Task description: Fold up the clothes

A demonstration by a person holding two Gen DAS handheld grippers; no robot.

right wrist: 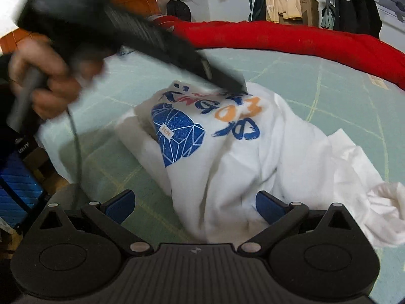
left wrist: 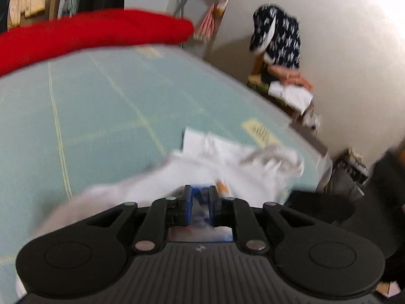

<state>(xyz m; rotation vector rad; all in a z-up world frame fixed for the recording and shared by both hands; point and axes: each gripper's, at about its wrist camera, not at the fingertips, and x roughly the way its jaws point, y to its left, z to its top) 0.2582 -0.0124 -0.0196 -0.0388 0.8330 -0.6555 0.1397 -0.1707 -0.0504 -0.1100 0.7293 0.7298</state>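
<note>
Here a white printed shirt (right wrist: 227, 157) lies bunched on a pale green gridded desk (right wrist: 316, 76), soft, light and floppy; hems or shoulders look the best holds. The left hand-held gripper (left wrist: 200, 200) is nearly closed, pinching its cloth; the right hand-held gripper (right wrist: 195, 202) gapes wide, straddling a fold. A red blanket (right wrist: 303, 38) edges the desk; clothes hang behind.

A: Which ground around the white T-shirt (right wrist: 227, 157) lies free?
B: The green mat (left wrist: 101, 106) beyond it is bare up to the red cloth (right wrist: 291, 38); that roll bars the far edge; the left gripper (left wrist: 200, 200) crosses above the shirt.
</note>
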